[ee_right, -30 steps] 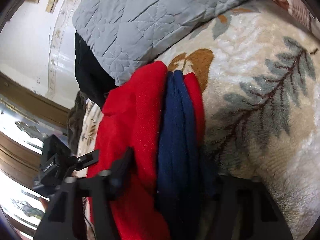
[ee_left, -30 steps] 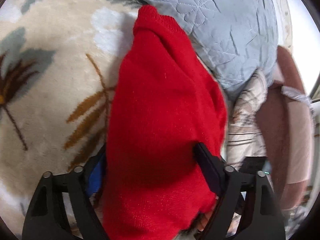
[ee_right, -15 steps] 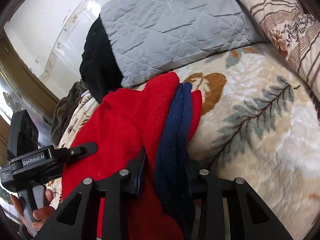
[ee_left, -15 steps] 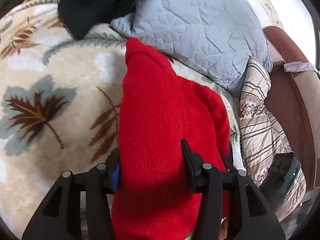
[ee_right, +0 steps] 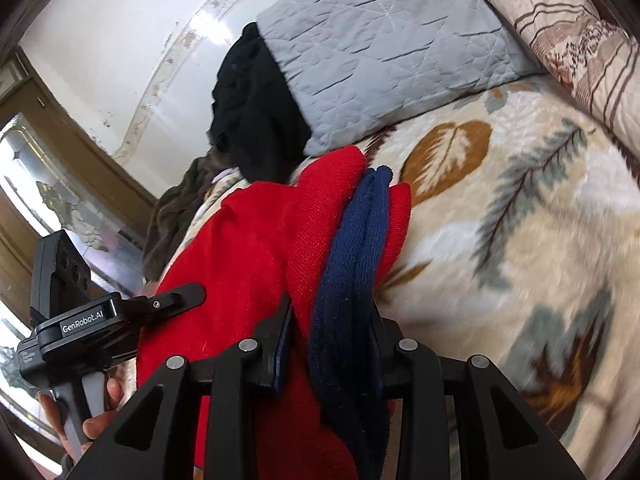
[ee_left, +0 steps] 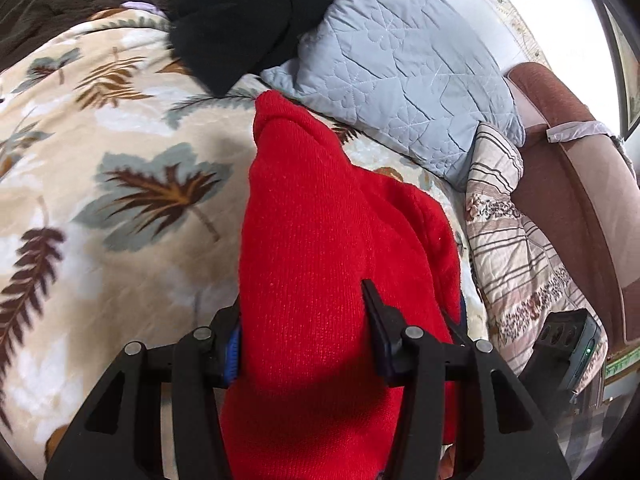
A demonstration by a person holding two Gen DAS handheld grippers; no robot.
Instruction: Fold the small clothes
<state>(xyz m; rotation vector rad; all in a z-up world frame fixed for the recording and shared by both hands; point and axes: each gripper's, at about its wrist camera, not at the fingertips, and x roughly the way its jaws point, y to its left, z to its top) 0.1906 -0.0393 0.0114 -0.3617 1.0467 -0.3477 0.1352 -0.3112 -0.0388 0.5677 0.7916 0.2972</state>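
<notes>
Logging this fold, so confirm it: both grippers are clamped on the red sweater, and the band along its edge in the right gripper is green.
Not green: the band is navy blue, as the right wrist view shows. The rest stands: the left gripper and right gripper are both clamped on the red sweater.

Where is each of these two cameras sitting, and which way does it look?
Left wrist: on the left gripper, looking down its fingers at the red sweater on the leaf-print blanket.
Right wrist: on the right gripper, clamping the sweater's navy band; a hand shows.
Shared: sweater, blanket, grey pillow.
</notes>
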